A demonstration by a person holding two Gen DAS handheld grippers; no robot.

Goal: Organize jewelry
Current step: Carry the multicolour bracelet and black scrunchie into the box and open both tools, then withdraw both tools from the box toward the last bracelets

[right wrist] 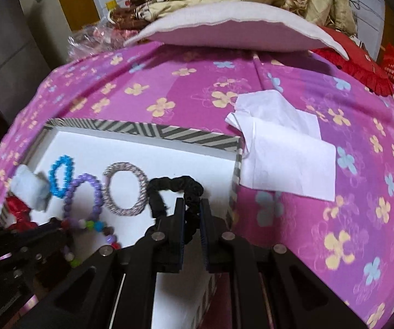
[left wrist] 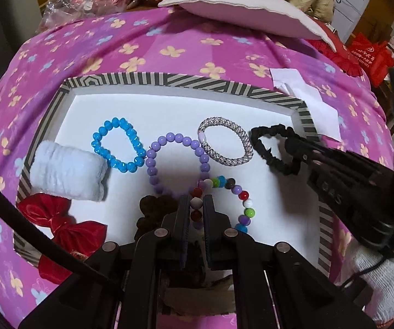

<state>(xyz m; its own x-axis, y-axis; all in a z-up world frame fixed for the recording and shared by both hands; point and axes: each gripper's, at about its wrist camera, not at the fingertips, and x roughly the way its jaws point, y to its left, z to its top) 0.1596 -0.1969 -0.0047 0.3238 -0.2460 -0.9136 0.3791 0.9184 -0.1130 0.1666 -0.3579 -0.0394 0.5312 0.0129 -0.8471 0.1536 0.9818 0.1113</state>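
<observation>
The left tongs (left wrist: 197, 205) were clamped on the multicoloured bead bracelet (left wrist: 235, 197), their fingers pinching its near-left beads. The right tongs (right wrist: 192, 211) were clamped on the black scrunchie (right wrist: 175, 192), a ruffled fabric ring at the right end of the tray. Both pieces lay on the white floor of a shallow tray (left wrist: 169, 78) with a grey-and-white striped rim. Beside the scrunchie sat a silvery woven bangle (left wrist: 225, 141), then a round-beaded lilac bracelet (left wrist: 177, 161) touching a faceted blue bead bracelet (left wrist: 118, 145). At the left end rested a fluffy white roll (left wrist: 68, 172) and a shiny red bow (left wrist: 62, 224), the bow partly cut off by a cable. A dark brown object (left wrist: 153, 211) stayed mostly hidden behind the left tongs. The tray sat on a pink flowered bedspread (right wrist: 320, 219), with crumpled white tissue (right wrist: 284, 148) just beside its right corner.
</observation>
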